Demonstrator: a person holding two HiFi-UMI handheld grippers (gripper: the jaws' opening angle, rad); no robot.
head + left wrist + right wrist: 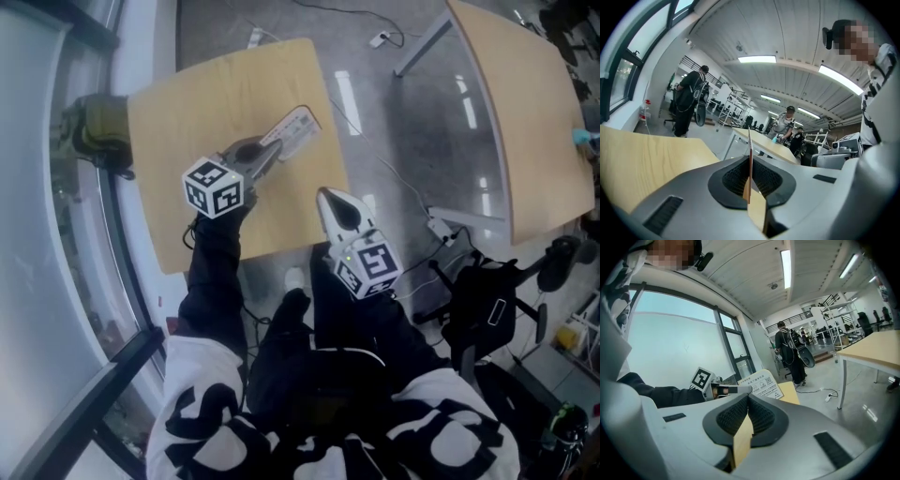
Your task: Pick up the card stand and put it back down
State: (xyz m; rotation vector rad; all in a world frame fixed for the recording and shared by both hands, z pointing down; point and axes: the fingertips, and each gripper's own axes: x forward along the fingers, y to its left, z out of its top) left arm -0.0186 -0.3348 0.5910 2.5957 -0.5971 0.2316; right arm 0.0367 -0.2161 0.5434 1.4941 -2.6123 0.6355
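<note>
Over table [178, 112]: left gripper [273, 150] fingers [247, 156] clamp card stand [296, 128]; right gripper [330, 195] closed near edge.

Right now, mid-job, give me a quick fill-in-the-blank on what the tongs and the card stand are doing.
The left tongs hold the card stand above the ___.
The right tongs are shut on ___.
The card stand's printed face shows in the ___ gripper view.
Missing words: table; nothing; right.

The left gripper [265, 152] was over the table [169, 122], jaws clamped on the thin card stand [298, 127]. The right gripper [328, 197] hung at the table's near edge, jaws together and empty.
</note>
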